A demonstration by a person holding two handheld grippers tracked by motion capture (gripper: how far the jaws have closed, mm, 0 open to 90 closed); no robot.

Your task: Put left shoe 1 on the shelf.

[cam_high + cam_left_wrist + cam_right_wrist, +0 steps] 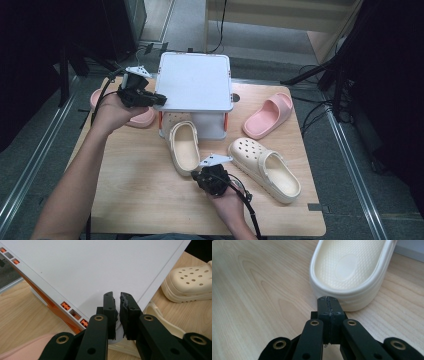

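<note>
A white two-level rack (194, 80) with orange joints stands at the back middle of the wooden table. My left gripper (161, 99) is at its front left corner; in the left gripper view the jaws (118, 297) are pinched on the corner of the top panel (82, 270). One cream clog (182, 146) lies with its toe under the rack. My right gripper (197, 174) sits just behind its heel. In the right gripper view the gripper (329, 300) is shut with nothing in it, tips right at the clog's heel wall (347, 267).
A second cream clog (265, 167) lies to the right of the first one. A pink slide (270, 115) rests at the right, another pink slide (137, 119) under my left hand. Bare table (135, 190) spreads at the front left.
</note>
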